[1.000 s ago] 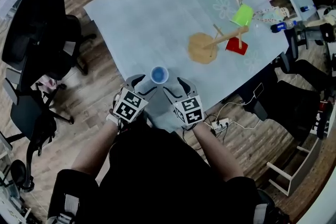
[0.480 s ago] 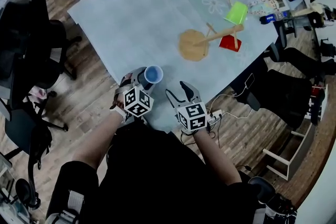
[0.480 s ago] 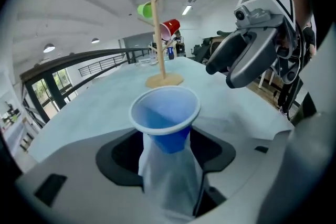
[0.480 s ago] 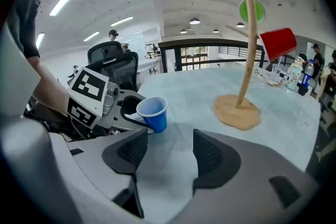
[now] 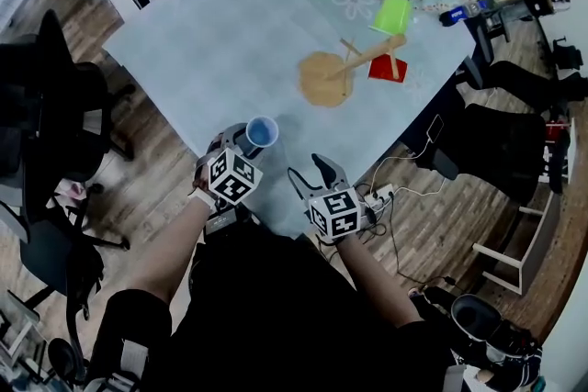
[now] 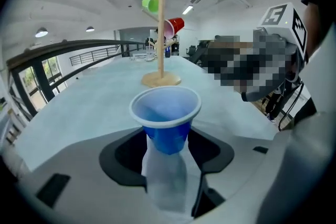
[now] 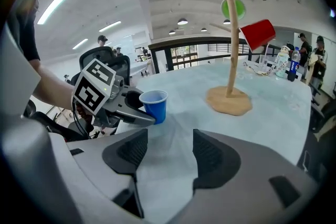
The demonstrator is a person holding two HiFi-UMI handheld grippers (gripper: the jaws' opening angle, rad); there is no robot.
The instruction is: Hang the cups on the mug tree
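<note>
Custody of the blue cup (image 5: 262, 132) has passed wholly to the left gripper (image 5: 246, 138). A second ago the cup stood near the table's (image 5: 230, 41) front edge with one gripper on either side of it. Now the left jaws are clamped on its lower body, mouth up, as the left gripper view shows plainly. The right gripper (image 5: 310, 172) has drawn back toward the person and sits beside the cup, apart from it. Its jaws stand wide with only bare tabletop between them.

Whether the cup has cleared the table yet I cannot tell; from the right gripper view its base sits at or just above the surface.

The mug tree (image 5: 363, 64) stands well apart, farther across the table, with a green cup (image 5: 393, 13) and a red cup (image 5: 387, 67) already hanging on its pegs. So the blue cup looks to be the only one left to hang, and the grasp step seems finished.

What remains, as I judge it, is the carry across and tipping the cup so its mouth slips over a free peg. The grip is low on a thin plastic wall, so the cup could flex or slip while it is turned over
</note>
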